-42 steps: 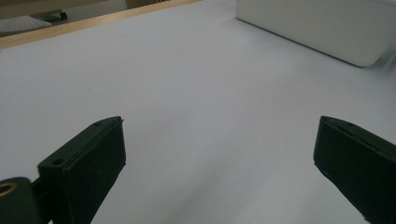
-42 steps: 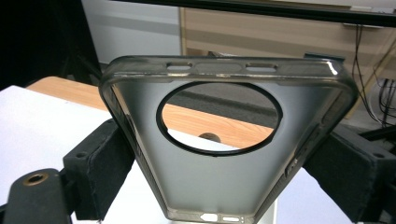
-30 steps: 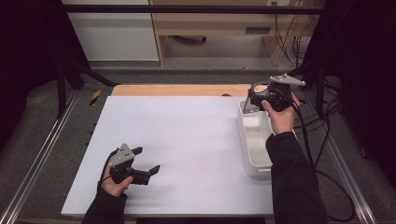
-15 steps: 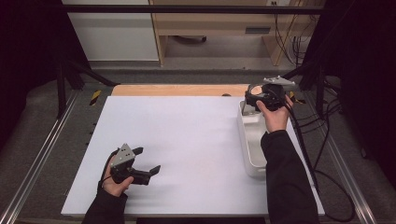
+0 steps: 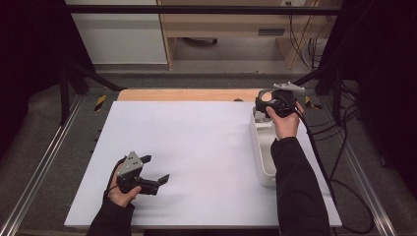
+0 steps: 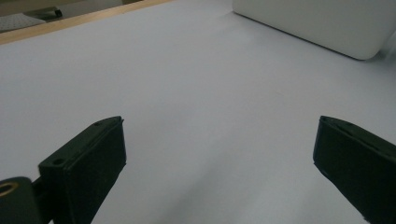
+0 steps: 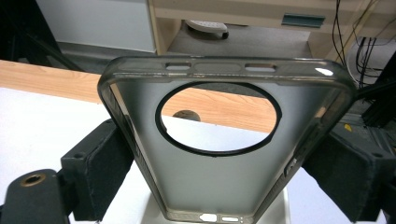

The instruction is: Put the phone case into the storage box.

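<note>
**A:** ok so where's the phone case (image 7: 219, 154) sitting relative to the jaws?

**B:** Right between them. In the right gripper view the right gripper (image 7: 224, 163) has its two black jaws pressed on the long side edges of the case, one on each side, so it's clamped on it. In the high view that gripper (image 5: 275, 102) is at the far right of the table (image 5: 196, 147), held up above the far end of the white tray (image 5: 264, 147), with the case (image 5: 266, 96) poking out toward the left.

**A:** and what does the case look like?

**B:** Smoky see-through grey, rounded corners, big round cutout with a dark ring around it. You can see the wooden table edge and the white top through that hole. There are slim slots along its top edge and small ones at the bottom edge. The inside faces the camera and it looks empty.

**A:** left one?

**B:** The left gripper (image 5: 147, 174) is at the near left, low over the white tabletop. Its jaws are spread wide with nothing between them, pointing roughly right toward the tray (image 6: 322, 23), well apart from it.
</note>
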Demonstrator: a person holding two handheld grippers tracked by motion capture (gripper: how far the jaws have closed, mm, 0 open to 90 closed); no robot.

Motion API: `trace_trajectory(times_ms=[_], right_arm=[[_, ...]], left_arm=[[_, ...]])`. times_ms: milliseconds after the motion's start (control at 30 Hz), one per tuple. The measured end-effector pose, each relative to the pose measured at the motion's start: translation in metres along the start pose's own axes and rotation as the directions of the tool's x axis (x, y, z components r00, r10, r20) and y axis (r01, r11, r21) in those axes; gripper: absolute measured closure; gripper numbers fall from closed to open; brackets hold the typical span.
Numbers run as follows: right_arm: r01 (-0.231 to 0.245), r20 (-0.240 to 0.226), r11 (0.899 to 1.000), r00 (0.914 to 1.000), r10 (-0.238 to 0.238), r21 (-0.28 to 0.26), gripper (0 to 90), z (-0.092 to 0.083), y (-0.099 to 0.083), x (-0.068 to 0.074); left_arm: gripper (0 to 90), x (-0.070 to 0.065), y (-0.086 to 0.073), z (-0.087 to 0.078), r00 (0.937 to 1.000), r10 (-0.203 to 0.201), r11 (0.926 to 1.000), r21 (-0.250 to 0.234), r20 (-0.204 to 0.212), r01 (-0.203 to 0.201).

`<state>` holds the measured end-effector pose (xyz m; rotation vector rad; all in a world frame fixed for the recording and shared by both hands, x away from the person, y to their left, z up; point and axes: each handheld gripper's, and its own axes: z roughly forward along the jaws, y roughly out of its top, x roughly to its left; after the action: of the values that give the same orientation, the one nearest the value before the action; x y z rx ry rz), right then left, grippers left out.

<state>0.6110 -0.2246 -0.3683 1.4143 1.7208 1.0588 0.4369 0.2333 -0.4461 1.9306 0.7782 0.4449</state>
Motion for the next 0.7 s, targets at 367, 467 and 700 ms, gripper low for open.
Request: trace_trajectory(times_ms=[367,467,700], right_arm=[[-0.022,0.017,0.999,0.9996,0.021,0.033,12.0,0.009,-0.010,-0.006],[-0.023,0.019,0.999,0.9996,0.022,0.034,12.0,0.011,-0.010,-0.006],[-0.025,0.024,0.998,0.9994,0.024,0.050,12.0,0.016,-0.013,-0.005]], left_arm=[[2.0,0.000,0.000,0.001,1.0000,0.002,1.0000,0.007,0.001,-0.002],[2.0,0.000,0.000,0.002,1.0000,0.003,1.0000,0.008,0.001,-0.003],[2.1,0.000,0.000,0.002,1.0000,0.003,1.0000,0.009,0.001,-0.003]])
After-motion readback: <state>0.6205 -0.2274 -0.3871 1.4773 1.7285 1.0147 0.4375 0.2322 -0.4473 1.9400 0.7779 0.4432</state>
